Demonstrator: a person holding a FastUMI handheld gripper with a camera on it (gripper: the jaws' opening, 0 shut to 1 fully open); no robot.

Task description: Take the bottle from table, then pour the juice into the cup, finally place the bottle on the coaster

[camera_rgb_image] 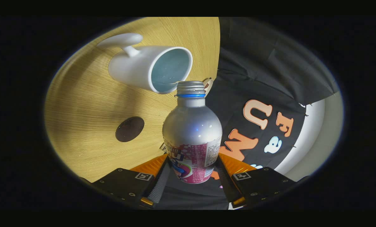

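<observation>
Pouring is underway: bottle is clamped between the fingers of the hand-held gripper, its mouth held at the cup rim. Next, righting and setting on the coaster is called for.

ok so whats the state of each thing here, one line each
bottle: uncapped, held between both fingers, mouth at the cup's rim
cup: on the table, its opening faces the bottle mouth
coaster: bare, on the table
gripper: shut on the bottle
</observation>
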